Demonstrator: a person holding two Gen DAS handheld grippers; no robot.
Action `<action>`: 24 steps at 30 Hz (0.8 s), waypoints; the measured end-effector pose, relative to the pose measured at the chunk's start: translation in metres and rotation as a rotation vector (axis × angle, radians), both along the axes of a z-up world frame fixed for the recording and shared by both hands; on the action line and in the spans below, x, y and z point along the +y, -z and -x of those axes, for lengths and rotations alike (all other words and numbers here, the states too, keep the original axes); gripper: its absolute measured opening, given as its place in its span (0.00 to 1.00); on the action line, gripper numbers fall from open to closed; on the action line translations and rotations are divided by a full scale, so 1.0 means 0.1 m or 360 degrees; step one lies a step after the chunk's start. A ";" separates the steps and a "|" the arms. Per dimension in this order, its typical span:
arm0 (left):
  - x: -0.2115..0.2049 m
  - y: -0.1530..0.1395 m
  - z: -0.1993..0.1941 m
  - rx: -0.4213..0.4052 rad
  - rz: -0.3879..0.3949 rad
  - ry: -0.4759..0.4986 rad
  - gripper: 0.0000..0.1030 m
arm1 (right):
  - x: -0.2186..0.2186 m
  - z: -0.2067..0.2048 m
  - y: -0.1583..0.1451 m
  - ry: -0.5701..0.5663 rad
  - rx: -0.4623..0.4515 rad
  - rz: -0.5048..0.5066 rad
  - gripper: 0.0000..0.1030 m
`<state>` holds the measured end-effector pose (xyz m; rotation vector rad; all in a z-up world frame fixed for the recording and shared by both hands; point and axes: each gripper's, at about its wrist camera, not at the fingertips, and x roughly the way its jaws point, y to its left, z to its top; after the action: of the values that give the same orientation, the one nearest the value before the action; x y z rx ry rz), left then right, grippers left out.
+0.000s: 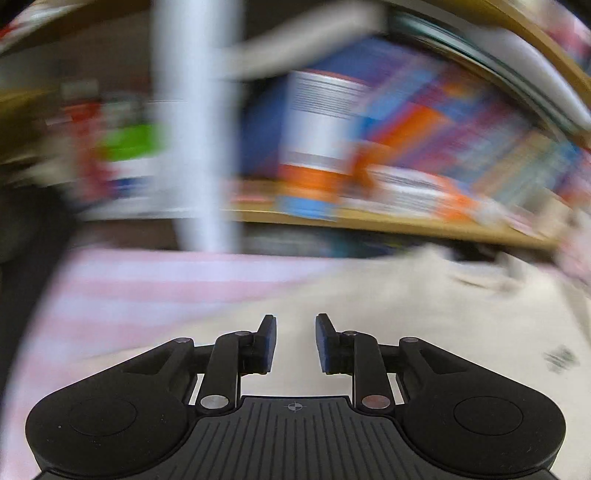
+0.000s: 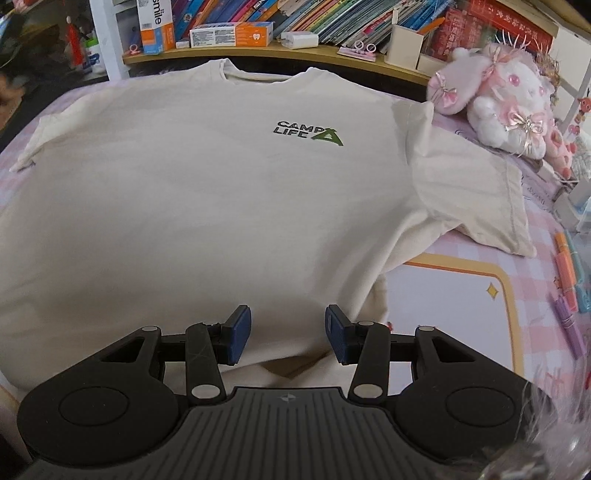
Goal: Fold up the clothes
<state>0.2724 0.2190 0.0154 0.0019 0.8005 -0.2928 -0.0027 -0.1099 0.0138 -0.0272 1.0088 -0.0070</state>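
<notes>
On the pink checked cloth (image 2: 480, 243) one cream shirt (image 2: 184, 192) lies flat, front up, both short sleeves spread, soft and lightly creased. Right gripper (image 2: 288, 332) hangs over its hem, blue pads parted, gripping nothing. Left gripper (image 1: 295, 341), narrowly parted and empty, shows only blur, whereas the right view shows books (image 2: 332, 18) and one plush toy (image 2: 509, 107).
</notes>
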 end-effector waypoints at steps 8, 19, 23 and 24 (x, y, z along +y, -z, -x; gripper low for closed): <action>-1.73 0.16 -0.33 0.0048 0.0078 0.0573 0.08 | -0.02 0.02 0.06 -0.0022 -0.0016 -0.0002 0.45; -2.39 0.53 -1.09 0.0246 0.0139 0.0287 0.00 | -0.18 0.10 0.06 -0.0004 -0.0093 -0.0149 0.47; -2.23 0.43 -1.08 0.0138 0.0293 0.0207 0.03 | -0.21 0.13 0.06 -0.0036 -0.0106 -0.0156 0.47; -2.19 0.42 -1.07 0.0167 0.0359 0.0239 0.03 | -0.22 0.13 0.06 -0.0040 -0.0109 -0.0162 0.48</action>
<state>0.3796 -0.0001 -0.0265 -0.1667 0.8694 -0.5274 -0.0158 -0.1314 0.0078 0.0530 0.9391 0.0660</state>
